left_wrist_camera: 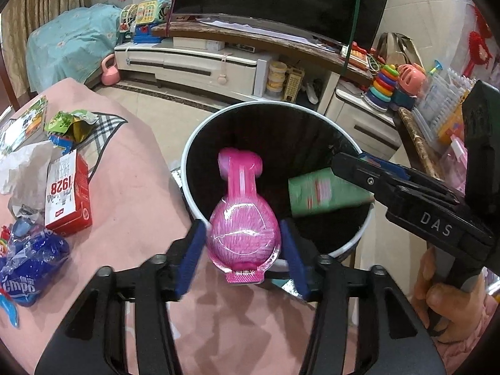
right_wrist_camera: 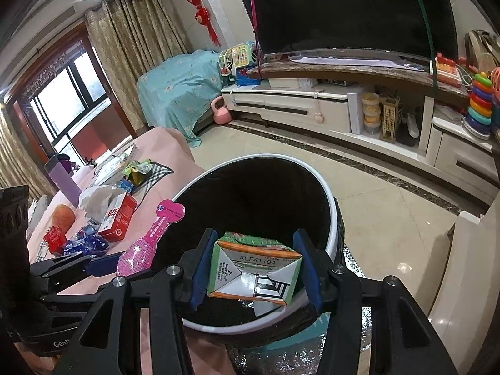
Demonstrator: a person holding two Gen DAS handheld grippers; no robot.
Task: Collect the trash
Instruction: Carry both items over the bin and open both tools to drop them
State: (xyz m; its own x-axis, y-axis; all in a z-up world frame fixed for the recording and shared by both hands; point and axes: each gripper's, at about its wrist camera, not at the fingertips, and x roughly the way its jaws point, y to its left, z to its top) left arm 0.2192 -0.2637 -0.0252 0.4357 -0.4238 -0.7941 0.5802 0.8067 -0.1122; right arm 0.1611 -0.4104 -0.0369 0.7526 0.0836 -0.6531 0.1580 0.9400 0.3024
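Both grippers hang over the mouth of the bin (left_wrist_camera: 187, 168), which stands just off the table's (left_wrist_camera: 134, 193) right edge. The left gripper (left_wrist_camera: 243, 243) has a pink brush pack (left_wrist_camera: 243, 218) between its blue pads; there is a visible gap on the right side, so it looks released and the pack seems to be slipping down toward the bin. The right gripper (right_wrist_camera: 254, 268) is clenched on a green carton (right_wrist_camera: 253, 268), pads pressed against both its sides, above the bin's near rim.

What could go wrong: the pack is long and its lower end sits over the rim rather than well inside, so it may tip outward and land on the table or floor (its glossy wrap will not help). The carton hangs close to the near rim too; let go here, it could catch the edge and bounce out. The two grippers are near each other and could knock together.

Count: one bin, one pack, one carton in hand. On the table, near its far edge, one red box (left_wrist_camera: 68, 193), one blue wrapper (left_wrist_camera: 31, 265), one white tissue wad (left_wrist_camera: 22, 165), one green packet (left_wrist_camera: 72, 122).
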